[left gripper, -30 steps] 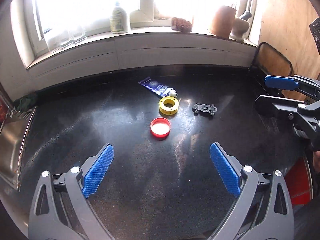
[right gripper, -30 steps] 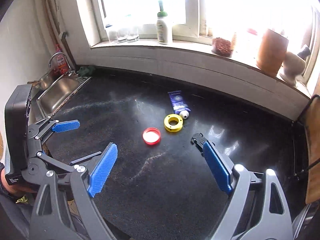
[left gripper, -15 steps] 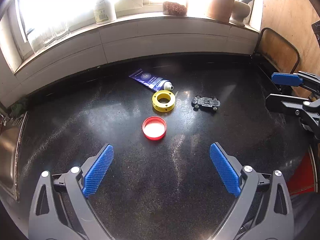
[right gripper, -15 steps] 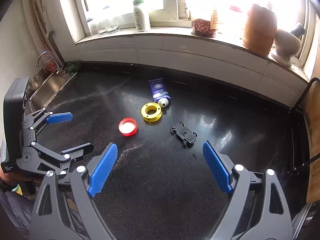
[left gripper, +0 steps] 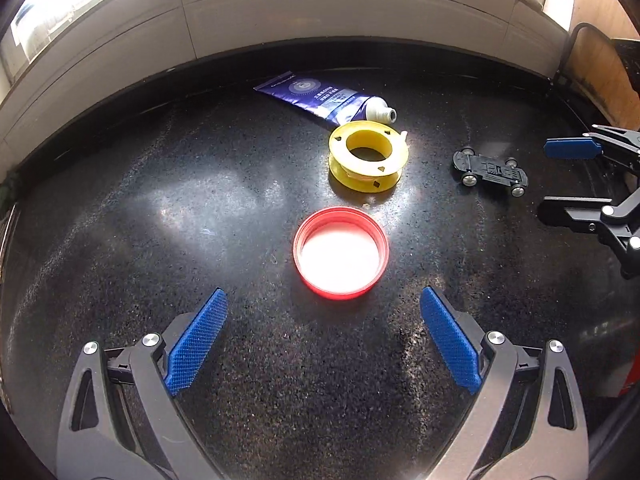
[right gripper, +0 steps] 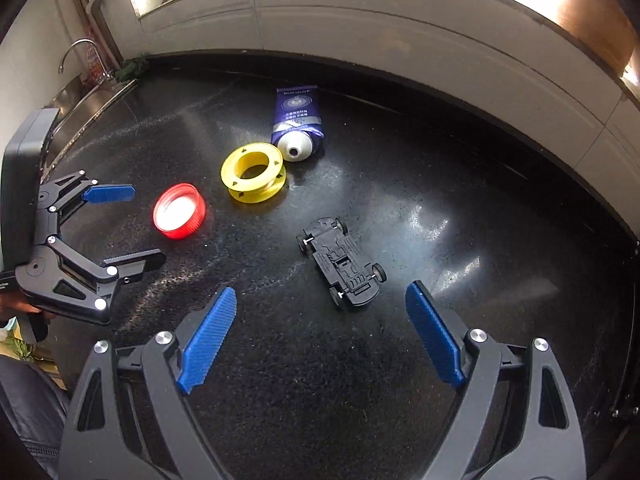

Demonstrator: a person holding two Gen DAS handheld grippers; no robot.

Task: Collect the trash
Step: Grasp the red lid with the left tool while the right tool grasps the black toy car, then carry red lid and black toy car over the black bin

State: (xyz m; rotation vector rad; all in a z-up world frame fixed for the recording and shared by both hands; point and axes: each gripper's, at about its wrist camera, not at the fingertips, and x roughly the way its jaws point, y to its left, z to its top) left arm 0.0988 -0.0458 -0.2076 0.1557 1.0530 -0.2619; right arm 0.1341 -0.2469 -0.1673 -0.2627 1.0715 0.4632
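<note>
A red lid (left gripper: 340,253) lies open side up on the black counter, just ahead of my open, empty left gripper (left gripper: 322,312). Behind it sit a yellow spool (left gripper: 368,156) and a blue tube (left gripper: 320,98) with a white nozzle. A black toy car (left gripper: 490,172) lies upside down to the right. In the right wrist view the car (right gripper: 341,266) lies just ahead of my open, empty right gripper (right gripper: 320,312); the red lid (right gripper: 179,216), spool (right gripper: 253,176) and tube (right gripper: 297,122) lie farther left.
A white tiled wall (left gripper: 320,12) and a window sill bound the counter at the back. A steel sink with a tap (right gripper: 80,80) is at the far left. A dark frame against a wooden board (left gripper: 592,68) stands at the right edge.
Both grippers have moved forward and down toward the counter. The red lid is now close to the left gripper and the toy car close to the right one. Both stay open.
</note>
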